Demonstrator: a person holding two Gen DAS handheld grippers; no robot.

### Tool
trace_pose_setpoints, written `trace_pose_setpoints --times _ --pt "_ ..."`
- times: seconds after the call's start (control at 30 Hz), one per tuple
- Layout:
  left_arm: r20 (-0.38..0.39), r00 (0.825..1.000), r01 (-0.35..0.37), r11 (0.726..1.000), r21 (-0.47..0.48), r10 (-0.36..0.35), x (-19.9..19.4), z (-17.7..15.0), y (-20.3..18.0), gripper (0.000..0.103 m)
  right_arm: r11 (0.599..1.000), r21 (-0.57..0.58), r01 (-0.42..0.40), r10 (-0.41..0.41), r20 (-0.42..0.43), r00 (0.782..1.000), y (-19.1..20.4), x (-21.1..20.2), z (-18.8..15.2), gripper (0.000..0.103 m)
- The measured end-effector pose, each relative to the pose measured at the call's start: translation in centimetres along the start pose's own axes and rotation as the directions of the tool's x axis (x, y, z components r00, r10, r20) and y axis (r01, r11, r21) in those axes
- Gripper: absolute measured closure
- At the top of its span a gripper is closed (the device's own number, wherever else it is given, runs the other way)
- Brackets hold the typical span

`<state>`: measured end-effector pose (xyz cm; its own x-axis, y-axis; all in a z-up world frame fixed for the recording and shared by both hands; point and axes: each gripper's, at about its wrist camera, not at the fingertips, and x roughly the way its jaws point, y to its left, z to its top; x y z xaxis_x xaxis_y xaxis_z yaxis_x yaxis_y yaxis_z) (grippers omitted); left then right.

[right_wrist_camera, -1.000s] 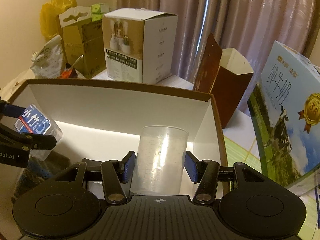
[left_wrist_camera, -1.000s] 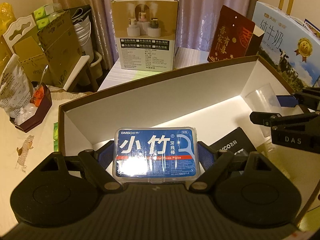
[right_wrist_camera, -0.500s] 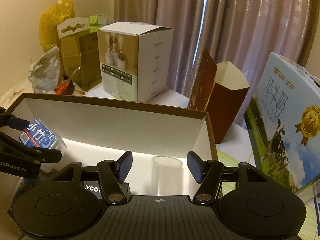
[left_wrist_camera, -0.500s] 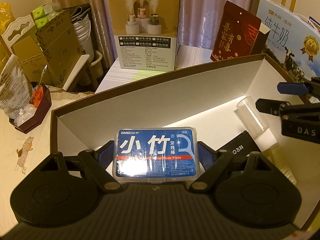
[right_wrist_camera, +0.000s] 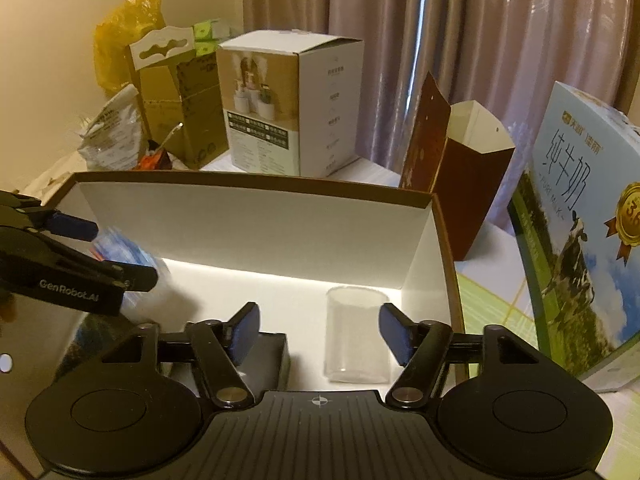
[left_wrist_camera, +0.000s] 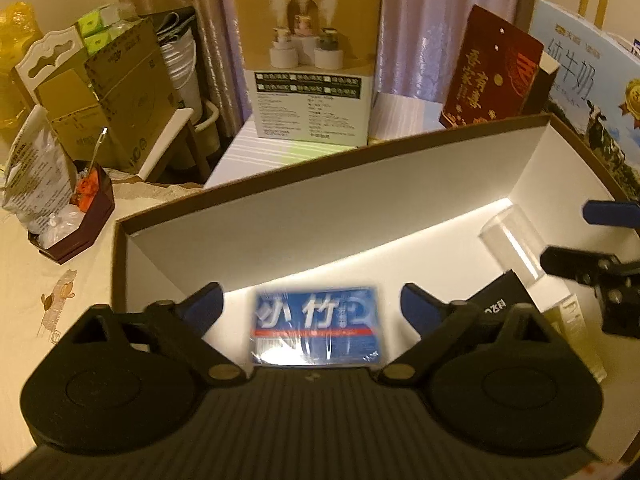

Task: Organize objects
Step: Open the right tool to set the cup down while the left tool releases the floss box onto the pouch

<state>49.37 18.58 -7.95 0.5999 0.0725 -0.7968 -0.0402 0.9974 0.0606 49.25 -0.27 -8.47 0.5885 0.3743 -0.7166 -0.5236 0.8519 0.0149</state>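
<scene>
Both my tongs spread wide and empty, left gripper [left_wrist_camera: 312, 306] straddling blurred floss pick pack [left_wrist_camera: 316, 326] without touching, right gripper [right_wrist_camera: 318, 326] clear of plastic cup [right_wrist_camera: 356, 340] standing near the box's [right_wrist_camera: 256, 216] right wall, black case [left_wrist_camera: 498, 302] between them, humidifier carton [right_wrist_camera: 288, 104] beyond.

We've got a storage box [left_wrist_camera: 280, 216] that's white inside with a brown rim, and the floss pick pack [left_wrist_camera: 316, 326] is blue with white characters and a red stripe. The cup [right_wrist_camera: 357, 340] is clear and frosty-looking. Both grippers, left gripper [left_wrist_camera: 312, 306] and right gripper [right_wrist_camera: 319, 330], are black with blue pads. Behind them: mauve curtains [right_wrist_camera: 460, 40], a dark red carton [left_wrist_camera: 490, 80] with gold lettering, a sky-blue milk box [right_wrist_camera: 580, 220] with a black-and-white cow and gold medal, and a yellow bag [right_wrist_camera: 124, 36].
</scene>
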Motion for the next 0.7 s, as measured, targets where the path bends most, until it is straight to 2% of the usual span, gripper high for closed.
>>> trace_pose_setpoints --times 0.33,0.7 --pt "0.004 1.000 0.019 1.000 0.003 -0.019 -2.6 -0.6 0.3 0.007 0.997 0.051 -0.056 0.055 0.006 0.998 0.6 -2.5 -0.4 0.014" --pt "-0.001 0.999 0.049 0.998 -0.034 -0.049 -6.8 -2.3 0.3 0.007 0.987 0.148 -0.064 0.062 0.019 0.998 0.4 -6.0 -1.8 0.010"
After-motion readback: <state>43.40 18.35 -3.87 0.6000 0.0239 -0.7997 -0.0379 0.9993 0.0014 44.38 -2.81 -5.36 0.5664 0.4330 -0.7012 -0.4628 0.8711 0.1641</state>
